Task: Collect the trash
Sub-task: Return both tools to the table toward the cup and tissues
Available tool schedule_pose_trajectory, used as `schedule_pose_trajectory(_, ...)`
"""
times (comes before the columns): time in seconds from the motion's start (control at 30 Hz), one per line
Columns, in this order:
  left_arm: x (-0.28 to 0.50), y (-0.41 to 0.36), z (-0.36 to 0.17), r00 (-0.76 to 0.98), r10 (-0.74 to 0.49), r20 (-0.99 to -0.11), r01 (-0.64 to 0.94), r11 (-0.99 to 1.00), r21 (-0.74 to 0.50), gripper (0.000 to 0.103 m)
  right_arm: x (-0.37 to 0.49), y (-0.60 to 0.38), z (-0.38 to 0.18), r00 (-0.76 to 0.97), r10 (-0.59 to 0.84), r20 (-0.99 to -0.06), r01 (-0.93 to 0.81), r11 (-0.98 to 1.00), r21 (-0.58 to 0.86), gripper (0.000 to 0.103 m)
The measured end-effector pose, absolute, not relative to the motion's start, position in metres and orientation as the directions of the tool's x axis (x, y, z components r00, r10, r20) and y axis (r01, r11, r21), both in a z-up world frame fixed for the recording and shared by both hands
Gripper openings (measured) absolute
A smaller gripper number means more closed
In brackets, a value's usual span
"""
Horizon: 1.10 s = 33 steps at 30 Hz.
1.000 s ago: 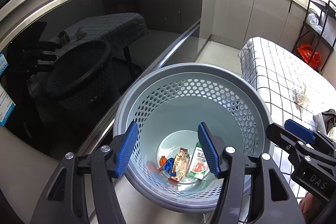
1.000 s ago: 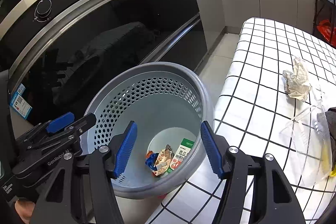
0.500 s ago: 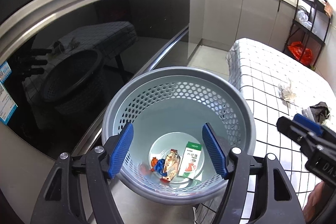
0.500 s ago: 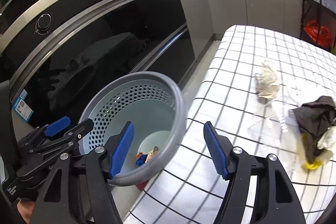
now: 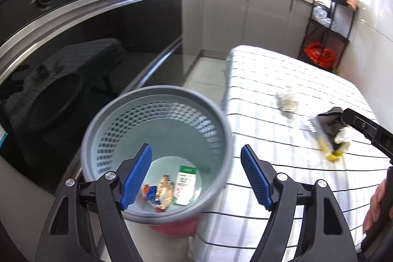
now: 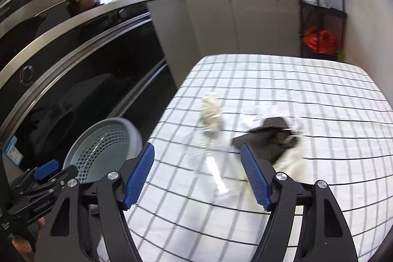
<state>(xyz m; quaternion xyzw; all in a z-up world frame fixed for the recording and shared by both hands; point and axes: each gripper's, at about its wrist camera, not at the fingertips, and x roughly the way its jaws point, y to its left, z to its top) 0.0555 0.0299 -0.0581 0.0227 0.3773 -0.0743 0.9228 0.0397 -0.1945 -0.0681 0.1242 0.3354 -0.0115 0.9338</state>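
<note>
while both pairs of blue pads stand spread with nothing between them, having just been opening wider, the left gripper [image 5: 196,174] hangs over the grey perforated bin [image 5: 157,100] that fills the lower middle of its view; at the bottom of the bin lie a small green-and-white carton [image 5: 184,184] and a few bright wrappers [image 5: 161,192] touching each other

to the right of the bin, the table under a white checked cloth [image 5: 282,80] runs toward the upper right, and on it sit a crumpled paper wad [image 5: 286,101] and, nearer the right edge, a dark rag heaped with something white and yellow [image 5: 331,125]

from the right wrist, the right gripper [image 6: 197,174] points over the cloth; a clear plastic piece, blurred, lies between the pads' line of sight in the centre, the wad [image 6: 211,112] just above it and the dark rag [image 6: 270,139] just right of it; the bin shows at lower left, beside the black oven front [image 6: 81,95]
</note>
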Motion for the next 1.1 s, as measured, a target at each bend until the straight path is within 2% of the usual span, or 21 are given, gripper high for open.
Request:
schedule_pose_trajectory(0.1,0.050,0.011,-0.052,0.713,-0.143,-0.686,0.184,0.983,-0.013,0.079,0.031,-0.223,-0.067,0.779,0.014,-0.627,0.165,0.960,0.226,0.070)
schedule_pose_trajectory(0.43,0.056,-0.057,-0.052,0.697,-0.213,-0.684,0.259,0.965,-0.036,0.083,0.007,-0.297,-0.086,0.726,-0.089,-0.682,0.282,0.943,0.177,0.071)
schedule_pose_trajectory(0.8,0.072,-0.098,-0.083,0.650,-0.224,-0.726,0.291,0.956,-0.035,0.084,0.014,-0.317,-0.117,0.669,-0.061,-0.741,0.272,0.948,0.168,0.073)
schedule_pose_trajectory(1.1,0.077,-0.104,-0.094,0.635,-0.219,-0.740,0.290,0.956,-0.034,0.084,0.036,-0.303,-0.125,0.668,-0.028,-0.744,0.239,0.954,0.180,0.077)
